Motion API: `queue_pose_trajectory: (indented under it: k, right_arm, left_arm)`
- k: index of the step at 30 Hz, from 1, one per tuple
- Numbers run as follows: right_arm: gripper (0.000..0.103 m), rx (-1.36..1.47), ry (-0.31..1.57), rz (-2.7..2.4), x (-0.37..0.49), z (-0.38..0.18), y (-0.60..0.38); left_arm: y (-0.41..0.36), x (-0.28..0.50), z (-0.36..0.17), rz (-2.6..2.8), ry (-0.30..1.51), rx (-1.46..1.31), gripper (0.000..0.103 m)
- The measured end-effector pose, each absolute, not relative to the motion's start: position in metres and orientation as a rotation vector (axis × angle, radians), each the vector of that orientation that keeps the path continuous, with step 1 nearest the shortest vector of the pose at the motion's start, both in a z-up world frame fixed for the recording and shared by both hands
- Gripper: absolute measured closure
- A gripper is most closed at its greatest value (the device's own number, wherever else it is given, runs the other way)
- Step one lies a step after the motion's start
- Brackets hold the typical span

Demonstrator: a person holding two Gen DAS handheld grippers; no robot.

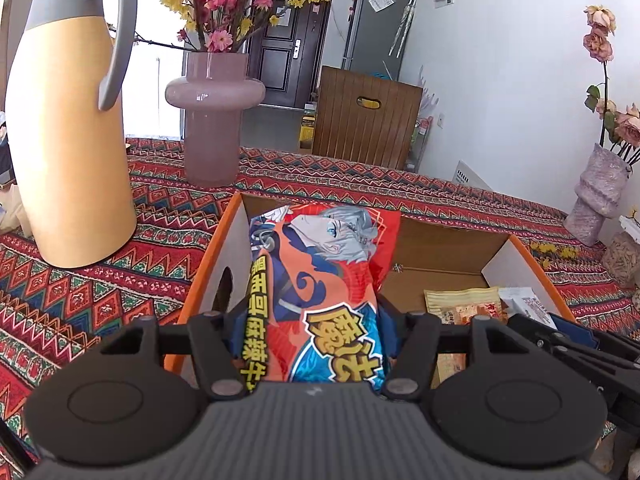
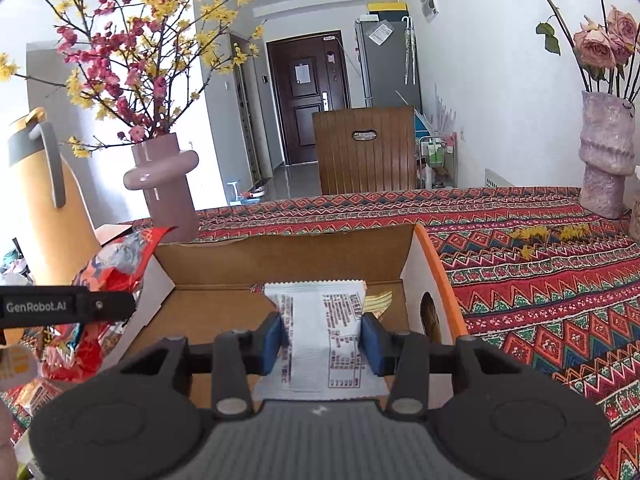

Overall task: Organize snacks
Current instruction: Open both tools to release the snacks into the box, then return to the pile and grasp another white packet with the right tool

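Note:
My left gripper (image 1: 316,320) is shut on a large red and blue snack bag (image 1: 320,272) with a cartoon figure. The bag juts forward over the left end of an open cardboard box (image 1: 448,240) with orange outer sides. In the right wrist view, my right gripper (image 2: 324,336) is shut on a white printed snack packet (image 2: 320,320), blue pads (image 2: 274,340) pressing both its edges, above the box floor (image 2: 224,320). A yellow packet (image 1: 464,304) lies inside the box. The red bag (image 2: 116,264) and a left finger (image 2: 60,306) show at the box's left.
On the patterned tablecloth (image 1: 100,292) a tall tan thermos jug (image 1: 68,140) and a pink vase (image 1: 214,120) of blossoms stand left of the box. A rough pale vase (image 2: 606,160) with roses stands far right, fallen yellow petals (image 2: 552,236) nearby. A wooden chair (image 2: 364,148) stands behind the table.

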State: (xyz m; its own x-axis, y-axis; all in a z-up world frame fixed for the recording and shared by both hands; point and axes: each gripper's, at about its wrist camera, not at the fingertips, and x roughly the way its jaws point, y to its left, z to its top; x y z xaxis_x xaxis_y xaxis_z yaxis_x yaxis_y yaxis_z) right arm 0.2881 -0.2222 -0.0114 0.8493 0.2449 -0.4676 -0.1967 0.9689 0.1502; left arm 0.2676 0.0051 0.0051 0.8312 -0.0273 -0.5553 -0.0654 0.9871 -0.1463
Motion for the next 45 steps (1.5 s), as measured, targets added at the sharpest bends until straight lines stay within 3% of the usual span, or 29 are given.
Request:
queue_pose_trajectory:
  k: [2, 3, 4, 5, 6, 7, 8, 15, 28, 45]
  right_arm:
    - [0.057, 0.1, 0.498, 0.24, 0.287, -0.011, -0.222]
    - [0.045, 0.106, 0.491, 0.244, 0.285, -0.01, -0.223]
    - [0.037, 0.112, 0.482, 0.244, 0.283, -0.009, -0.225]
    - [0.019, 0.118, 0.473, 0.24, 0.281, -0.008, -0.227]
    - [0.009, 0.123, 0.465, 0.235, 0.28, -0.008, -0.228]
    - [0.008, 0.131, 0.459, 0.231, 0.279, -0.007, -0.23]
    - [0.008, 0.138, 0.458, 0.23, 0.278, -0.007, -0.231]
    - [0.0, 0.155, 0.455, 0.226, 0.277, -0.006, -0.235]
    - [0.0, 0.136, 0.441, 0.229, 0.268, 0.007, -0.232]
    - [0.0, 0.051, 0.487, 0.269, 0.18, 0.017, -0.214]
  left_arm:
    - [0.005, 0.266, 0.006, 0.016, 0.581, -0.164, 0.039]
    - [0.006, 0.263, 0.006, 0.024, 0.569, -0.163, 0.036]
    - [0.006, 0.261, 0.008, 0.031, 0.555, -0.16, 0.027]
    - [0.006, 0.259, 0.009, 0.037, 0.54, -0.158, 0.015]
    - [0.006, 0.257, 0.011, 0.044, 0.525, -0.16, 0.01]
    - [0.006, 0.255, 0.013, 0.053, 0.512, -0.16, 0.001]
    - [0.006, 0.253, 0.014, 0.056, 0.502, -0.16, 0.0]
    - [0.008, 0.252, 0.015, 0.057, 0.5, -0.176, 0.0]
    - [0.007, 0.233, 0.034, 0.048, 0.47, -0.174, 0.0]
    - [0.033, 0.154, 0.042, 0.054, 0.498, -0.109, 0.0]
